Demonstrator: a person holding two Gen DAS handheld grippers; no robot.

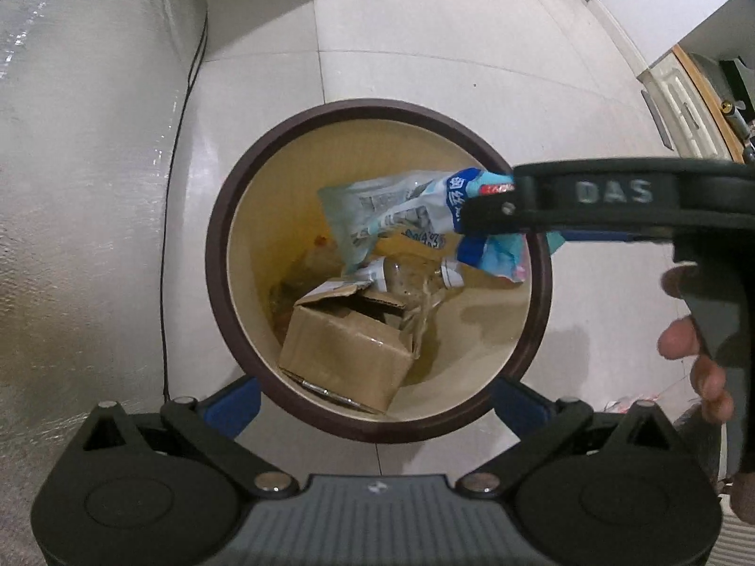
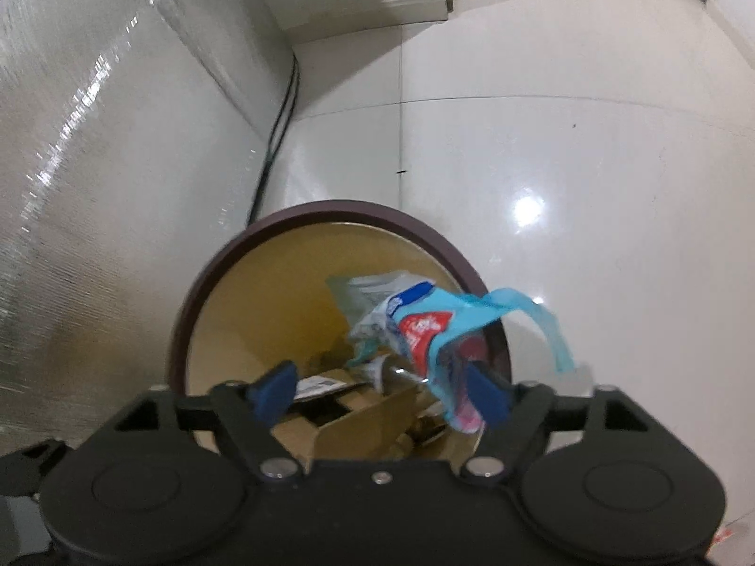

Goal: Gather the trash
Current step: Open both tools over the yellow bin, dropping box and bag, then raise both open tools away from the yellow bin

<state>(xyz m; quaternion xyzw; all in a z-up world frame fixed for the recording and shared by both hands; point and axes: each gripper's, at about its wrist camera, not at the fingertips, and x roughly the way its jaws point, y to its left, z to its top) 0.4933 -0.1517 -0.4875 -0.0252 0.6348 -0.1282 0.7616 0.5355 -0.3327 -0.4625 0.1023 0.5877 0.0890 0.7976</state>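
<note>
Raised grey "DAS" lettering on right tongs (image 1: pixel 500 231), apart beside blue wrapper (image 1: pixel 415 217); left tongs (image 1: pixel 377 401) apart.

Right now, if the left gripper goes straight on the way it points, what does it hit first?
Probably the cardboard box inside the trash bin; the open left gripper points into its mouth, though depth is unclear.

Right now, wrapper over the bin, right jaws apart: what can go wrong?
1. The blue wrapper drapes over the right gripper finger; it may cling instead of dropping.
2. Part of it hangs past the bin rim, so it could land on the floor.
</note>
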